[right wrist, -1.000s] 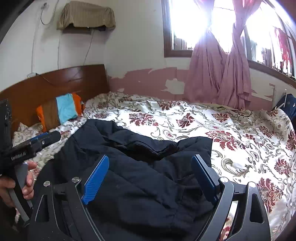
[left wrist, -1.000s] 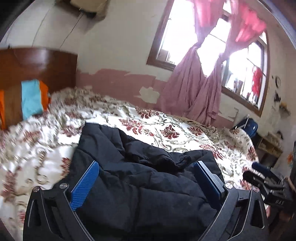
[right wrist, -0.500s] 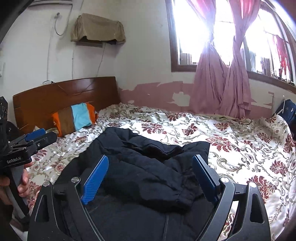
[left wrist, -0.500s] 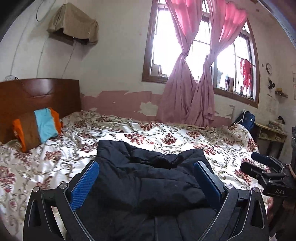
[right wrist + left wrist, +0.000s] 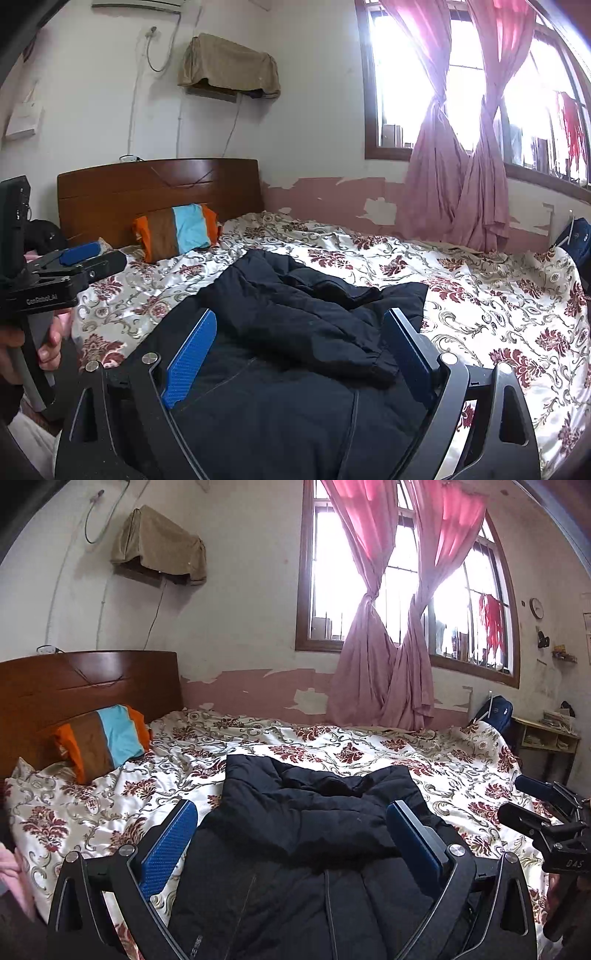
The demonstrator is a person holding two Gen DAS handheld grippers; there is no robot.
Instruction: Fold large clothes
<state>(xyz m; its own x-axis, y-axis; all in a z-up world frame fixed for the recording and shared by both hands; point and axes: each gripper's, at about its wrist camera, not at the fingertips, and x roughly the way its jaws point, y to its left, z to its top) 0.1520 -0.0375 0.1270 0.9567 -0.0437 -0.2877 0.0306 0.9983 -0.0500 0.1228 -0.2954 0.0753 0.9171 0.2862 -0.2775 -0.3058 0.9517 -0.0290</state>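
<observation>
Floral bedspread [image 5: 110,812], striped pillow [image 5: 103,740], black jacket [image 5: 314,823]

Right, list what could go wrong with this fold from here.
The black jacket is puffy, and its folded sleeve lies loose on top, so it may slide off. Both the left gripper and right gripper are open, holding nothing. The floral bedspread looks slippery, so the jacket may shift.

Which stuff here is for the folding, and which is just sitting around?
For the folding:
black jacket
left hand-held gripper, open
right hand-held gripper, open
flowered bedspread under the jacket

Just sitting around:
striped pillow
pink curtains
blue bag
headboard
</observation>
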